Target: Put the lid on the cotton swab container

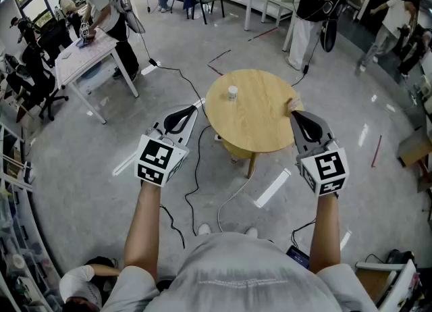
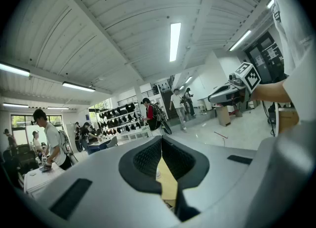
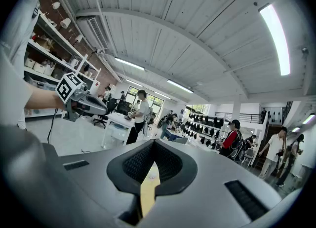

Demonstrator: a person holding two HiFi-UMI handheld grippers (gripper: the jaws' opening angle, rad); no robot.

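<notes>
The container (image 1: 232, 92) stands upright on the round wooden desk (image 1: 263, 128), on its far left part. The desk lies ahead of the person, between the two claws. The left claw (image 1: 190, 111) hangs just off the desk's left edge and the right claw (image 1: 295, 116) at its right edge; both are closed tight and empty. The container is small and white, ahead and inward of each claw, well apart from both and nearer the left one, so that hand probably has the shorter reach. Whether a lid sits on it is too small to tell.
</notes>
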